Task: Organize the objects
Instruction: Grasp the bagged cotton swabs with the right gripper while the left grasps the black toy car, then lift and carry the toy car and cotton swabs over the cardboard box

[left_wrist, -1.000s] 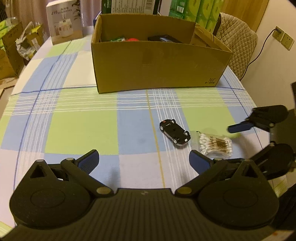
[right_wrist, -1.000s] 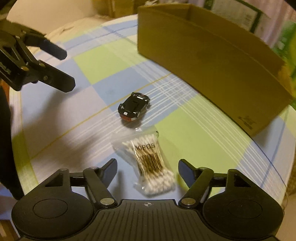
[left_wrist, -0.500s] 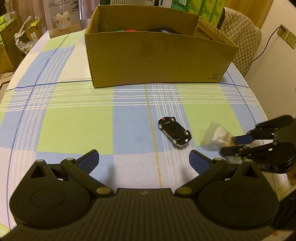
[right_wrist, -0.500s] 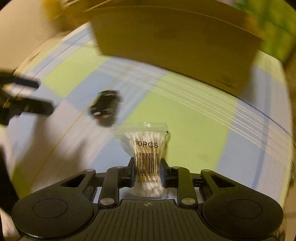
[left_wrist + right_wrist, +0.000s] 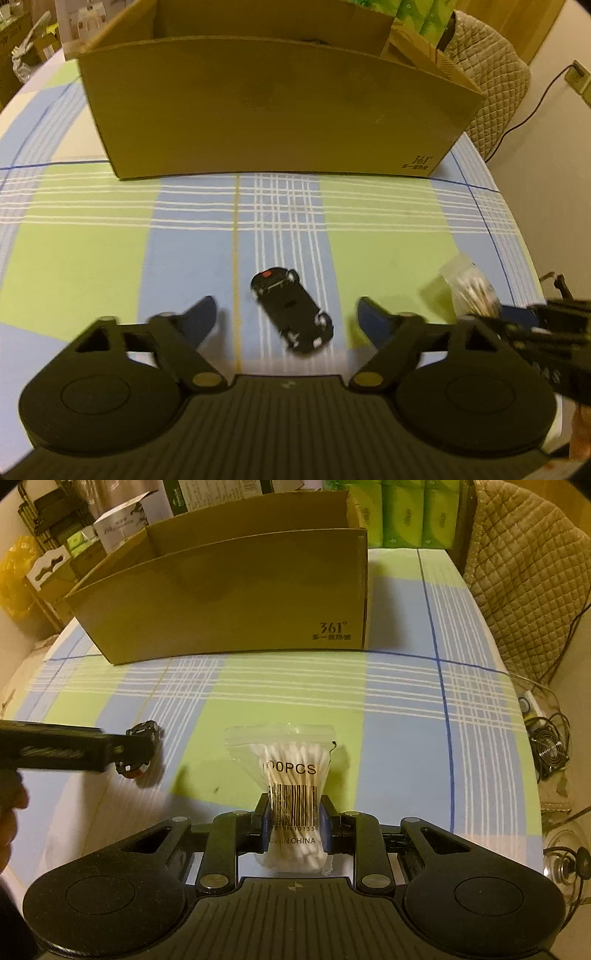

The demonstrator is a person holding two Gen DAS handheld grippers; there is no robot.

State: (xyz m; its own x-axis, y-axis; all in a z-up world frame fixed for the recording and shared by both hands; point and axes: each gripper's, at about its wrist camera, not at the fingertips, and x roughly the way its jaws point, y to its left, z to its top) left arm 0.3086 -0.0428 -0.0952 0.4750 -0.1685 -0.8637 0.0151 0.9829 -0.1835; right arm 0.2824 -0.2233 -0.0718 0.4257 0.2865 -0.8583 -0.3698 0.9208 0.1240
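Between the pads of the right claw [image 5: 294, 825], the swab bag [image 5: 291, 775] is now clamped at its barcode and lifted clear of the table [image 5: 406, 716]; a second ago it lay loose. The left claw [image 5: 284, 314], wide open and empty, has closed in around the car [image 5: 291, 310]. Ahead stands the box [image 5: 229, 602], the likely destination.
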